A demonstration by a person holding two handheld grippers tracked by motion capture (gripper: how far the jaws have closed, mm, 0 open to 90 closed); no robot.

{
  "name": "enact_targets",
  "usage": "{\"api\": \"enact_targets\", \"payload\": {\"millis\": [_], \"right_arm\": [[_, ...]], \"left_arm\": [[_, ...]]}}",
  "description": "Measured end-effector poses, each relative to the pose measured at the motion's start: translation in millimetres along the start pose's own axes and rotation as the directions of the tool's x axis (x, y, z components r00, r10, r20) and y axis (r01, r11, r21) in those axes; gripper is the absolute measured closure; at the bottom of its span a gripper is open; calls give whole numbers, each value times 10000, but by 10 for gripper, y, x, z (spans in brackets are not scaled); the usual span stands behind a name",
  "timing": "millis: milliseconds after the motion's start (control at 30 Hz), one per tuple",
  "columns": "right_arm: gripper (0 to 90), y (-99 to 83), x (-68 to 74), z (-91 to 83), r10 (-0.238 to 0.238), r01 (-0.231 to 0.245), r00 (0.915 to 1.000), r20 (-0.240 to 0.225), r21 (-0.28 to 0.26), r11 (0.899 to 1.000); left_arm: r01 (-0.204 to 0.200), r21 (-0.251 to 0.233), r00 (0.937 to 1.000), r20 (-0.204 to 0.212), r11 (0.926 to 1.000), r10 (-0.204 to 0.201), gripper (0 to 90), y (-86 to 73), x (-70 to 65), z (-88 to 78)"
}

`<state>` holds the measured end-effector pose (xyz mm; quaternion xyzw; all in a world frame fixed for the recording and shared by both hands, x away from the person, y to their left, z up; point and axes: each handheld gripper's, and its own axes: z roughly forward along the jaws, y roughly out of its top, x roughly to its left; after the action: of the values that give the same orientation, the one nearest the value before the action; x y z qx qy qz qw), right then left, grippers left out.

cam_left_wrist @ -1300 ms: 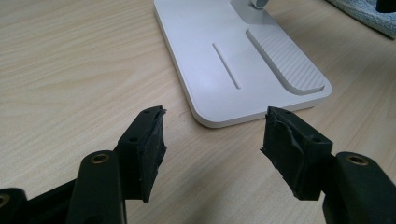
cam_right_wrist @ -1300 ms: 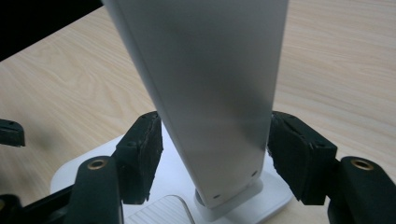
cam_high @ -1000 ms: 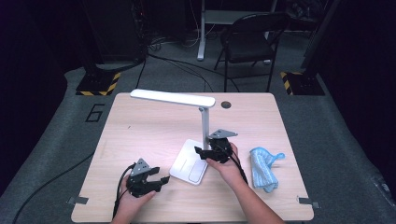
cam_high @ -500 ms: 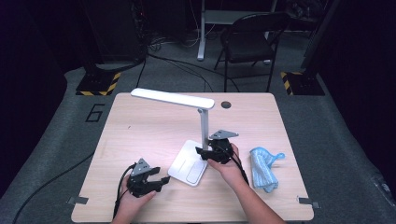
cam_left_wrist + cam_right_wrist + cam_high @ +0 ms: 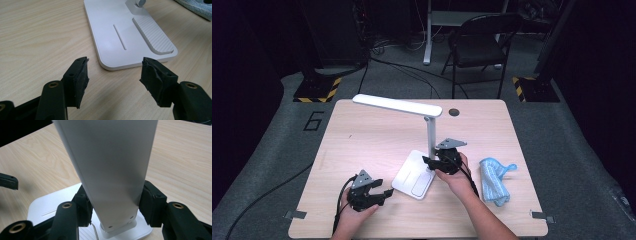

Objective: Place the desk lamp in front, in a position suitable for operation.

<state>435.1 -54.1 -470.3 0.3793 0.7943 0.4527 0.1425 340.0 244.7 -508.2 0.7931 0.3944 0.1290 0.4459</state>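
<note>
A white desk lamp stands mid-table with a flat base (image 5: pixel 413 180), an upright post (image 5: pixel 430 137) and a long head (image 5: pixel 397 106) reaching left. My right gripper (image 5: pixel 434 162) is at the foot of the post. Its jaws have just been closing, and in the right gripper view both pads (image 5: pixel 86 206) sit against the sides of the post (image 5: pixel 110 170). My left gripper (image 5: pixel 384 194) rests on the table just left of the base, open. In the left gripper view its jaws (image 5: pixel 115 75) frame the near corner of the base (image 5: pixel 120 32), with nothing between them.
A folded light-blue cloth (image 5: pixel 494 180) lies on the table right of the lamp, its edge also in the left gripper view (image 5: pixel 197 6). The table has a round cable hole (image 5: pixel 454 112) near its far edge. A dark folding chair (image 5: pixel 482 45) stands beyond the table.
The right gripper's jaws have drawn in around the lamp post. Both hands and the lamp stay where they were.
</note>
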Motion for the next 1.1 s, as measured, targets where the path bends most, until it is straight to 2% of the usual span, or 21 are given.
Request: {"api": "enact_targets", "payload": {"millis": [400,500,533,767,800,967,1033,1100], "right_arm": [[493,-89,75,-138,9,-11,9999,138,103,9999],[491,-129,93,-181,-38,38,10000,-41,41,10000],[490,-146,112,-205,74,-74,10000,-26,52,10000],[486,-214,171,-294,-13,15,9997,-244,118,9999],[487,-222,181,-306,-121,125,9993,-362,109,9999],[487,-243,268,-347,-184,198,9978,-631,209,9996],[488,-243,282,-341,-369,384,9959,-821,158,9991],[488,-245,305,-346,-274,293,9954,-917,198,9994]], "left_arm": [[-27,117,10000,58,9999,27,381,4,4,-4],[-140,118,9999,44,9998,140,381,4,6,1],[-114,123,9999,49,9999,114,381,4,4,1],[-93,133,10000,25,9999,93,381,6,-3,6],[67,131,10000,66,9999,-67,381,4,-14,8],[-7,40,10000,-9,10000,7,381,3,-20,27],[-32,39,10000,-2,10000,32,381,3,-20,26],[-79,52,10000,-18,10000,79,381,4,-16,24]]}}
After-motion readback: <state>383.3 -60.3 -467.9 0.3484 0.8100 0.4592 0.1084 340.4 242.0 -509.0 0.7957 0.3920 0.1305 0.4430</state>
